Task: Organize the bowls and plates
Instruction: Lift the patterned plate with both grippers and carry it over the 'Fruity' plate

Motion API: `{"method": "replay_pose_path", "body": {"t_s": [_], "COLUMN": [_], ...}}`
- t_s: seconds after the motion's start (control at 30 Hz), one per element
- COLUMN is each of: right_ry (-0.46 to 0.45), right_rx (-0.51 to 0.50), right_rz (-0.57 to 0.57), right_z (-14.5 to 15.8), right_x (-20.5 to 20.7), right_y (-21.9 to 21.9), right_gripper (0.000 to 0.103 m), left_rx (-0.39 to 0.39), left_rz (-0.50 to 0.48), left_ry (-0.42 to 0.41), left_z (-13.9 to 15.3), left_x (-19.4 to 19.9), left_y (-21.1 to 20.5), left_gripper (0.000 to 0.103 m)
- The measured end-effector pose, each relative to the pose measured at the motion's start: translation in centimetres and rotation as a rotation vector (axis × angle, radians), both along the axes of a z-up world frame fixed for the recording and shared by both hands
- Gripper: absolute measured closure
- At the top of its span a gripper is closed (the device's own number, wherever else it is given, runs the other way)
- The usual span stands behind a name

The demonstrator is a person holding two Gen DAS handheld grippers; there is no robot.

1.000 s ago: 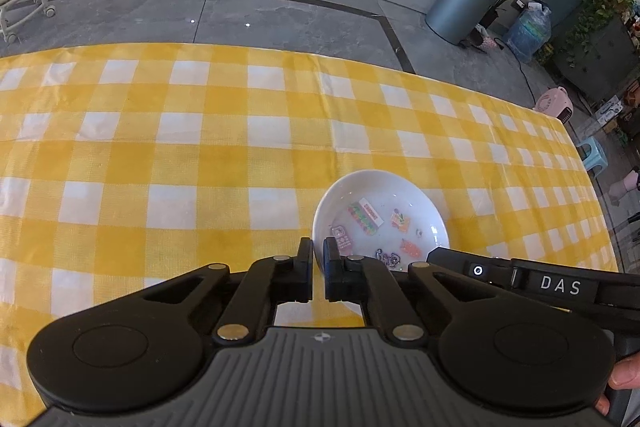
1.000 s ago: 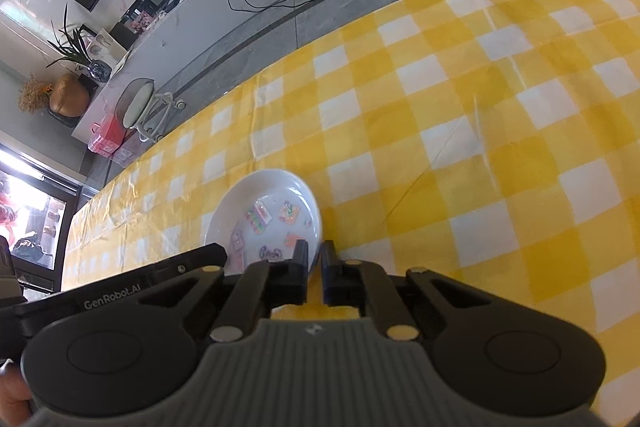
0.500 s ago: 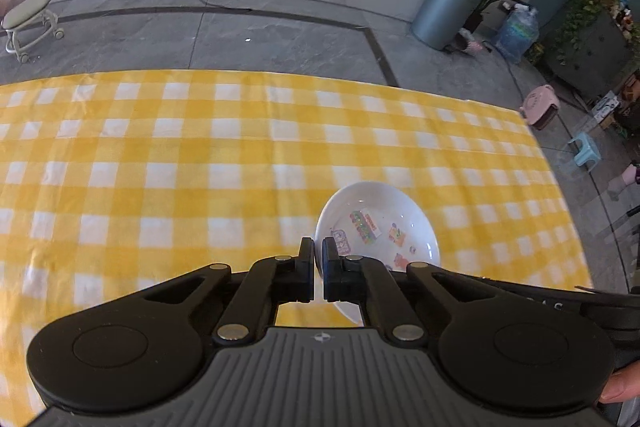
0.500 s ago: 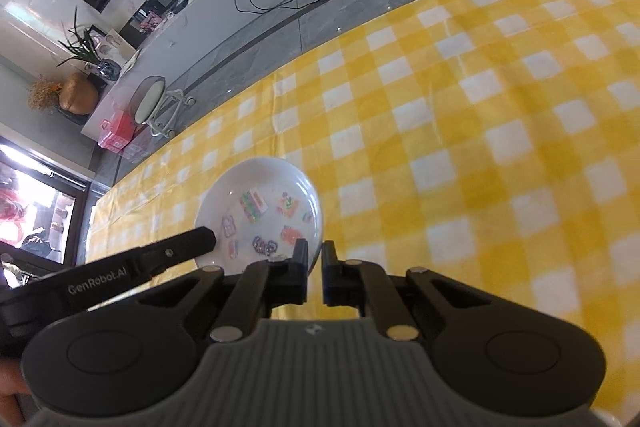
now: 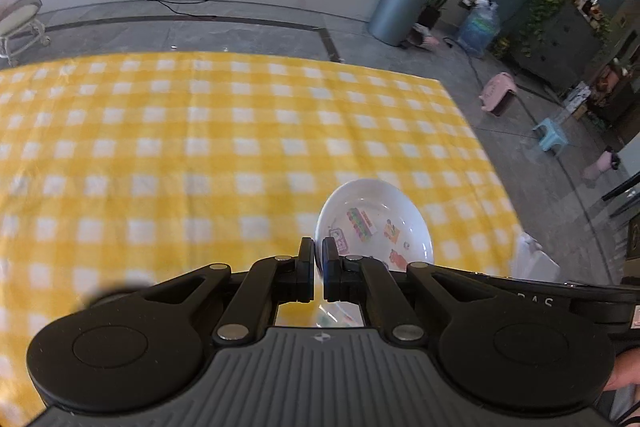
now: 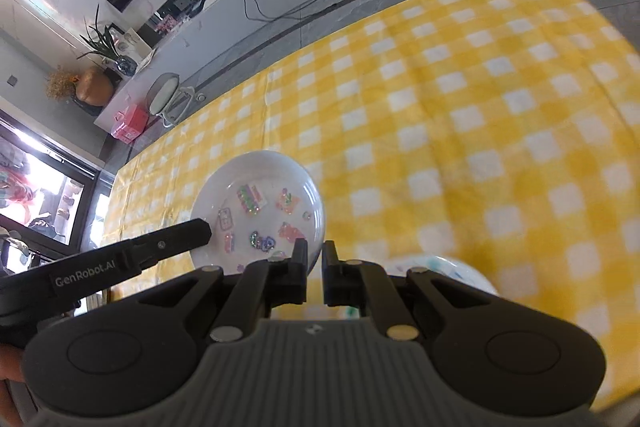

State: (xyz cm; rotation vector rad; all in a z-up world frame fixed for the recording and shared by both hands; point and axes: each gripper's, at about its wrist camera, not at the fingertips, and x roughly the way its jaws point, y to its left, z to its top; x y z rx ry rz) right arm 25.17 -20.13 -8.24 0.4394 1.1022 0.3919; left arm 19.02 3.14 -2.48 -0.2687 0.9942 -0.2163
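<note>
Two grippers: left gripper (image 5: 316, 259) and right gripper (image 6: 314, 261), jaws pinched on opposite rims of one plate
Plate (image 6: 260, 203): white, stickered, held above the bench (image 5: 180, 155) near its right edge
Second dish (image 6: 444, 269): blurred, beneath right gripper

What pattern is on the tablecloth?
Yellow and white checks on the tablecloth, clearest in the left wrist view.

Cloth: I see yellow checked tablecloth (image 5: 200, 147) covering the bench.
Bin: grey trash can (image 5: 400, 9), one o'clock.
Stool: blue stool (image 5: 550, 135), three o'clock.
</note>
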Motion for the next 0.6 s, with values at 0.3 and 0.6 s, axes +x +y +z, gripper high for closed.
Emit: {"method": "replay_pose_path", "body": {"t_s": [0.3, 0.6], "right_ry": [0.003, -0.008], "right_rx": [0.057, 0.090], "right_rz": [-0.066, -0.096], "right_z": [-2.2, -4.9], "right_x": [-5.5, -6.8], "right_y": [-5.3, -6.2], "right_gripper": [0.099, 0.100], "left_rx": [-0.039, -0.090], "left_rz": [0.033, 0.103], "left_ry": [-0.016, 0.057], "left_z": [-2.4, -5.8], "left_x": [-4.7, -6.6], "left_y": [-3.9, -3.5], "left_gripper": [0.100, 0.100]}}
